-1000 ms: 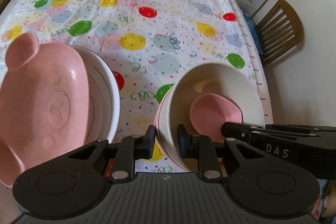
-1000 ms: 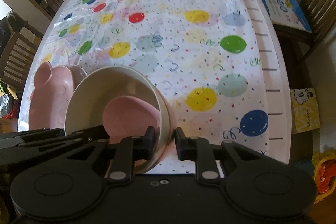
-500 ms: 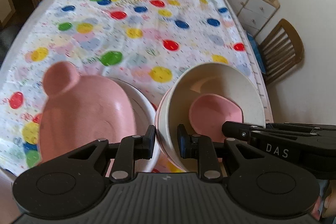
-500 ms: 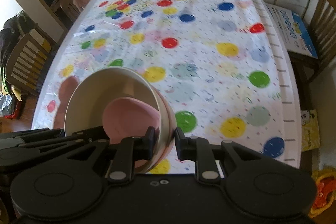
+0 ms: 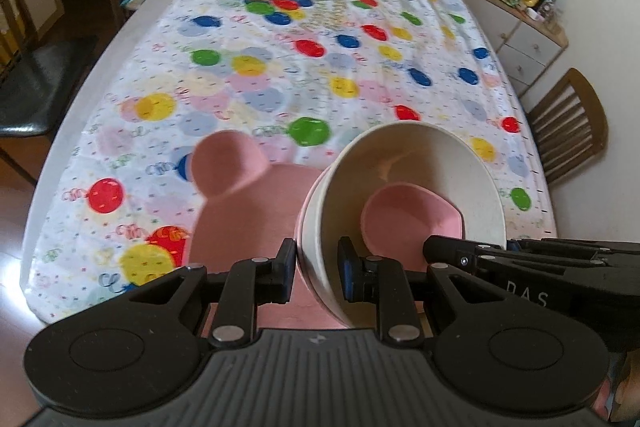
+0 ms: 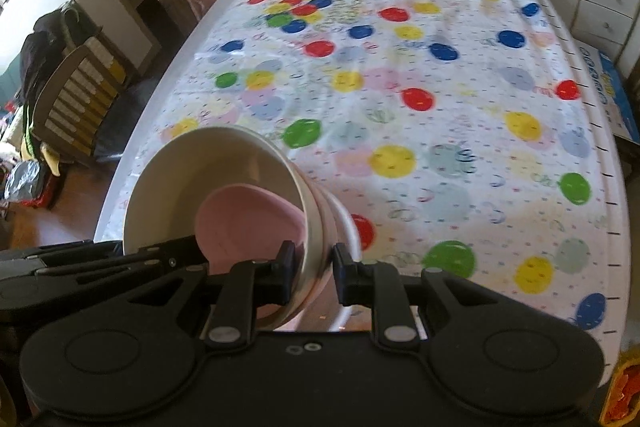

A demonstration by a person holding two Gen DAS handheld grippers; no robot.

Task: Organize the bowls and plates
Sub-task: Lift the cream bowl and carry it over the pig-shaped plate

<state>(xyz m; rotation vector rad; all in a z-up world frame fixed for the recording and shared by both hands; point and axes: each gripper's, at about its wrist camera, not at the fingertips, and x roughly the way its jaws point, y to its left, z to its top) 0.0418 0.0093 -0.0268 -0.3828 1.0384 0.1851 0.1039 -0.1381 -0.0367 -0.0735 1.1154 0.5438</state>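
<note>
Gripping opposite rims of the cream bowl stack (image 5: 404,195), the left gripper (image 5: 316,269) and right gripper (image 6: 312,269) hold it tilted above the pink bear-shaped plate (image 5: 240,203) near the table's (image 5: 100,67) near edge; a small pink bowl (image 5: 412,215) sits inside.

A home dining room: balloon-print tablecloth (image 5: 320,39), wooden chairs (image 5: 572,127), cluttered sideboard (image 5: 516,27).
</note>
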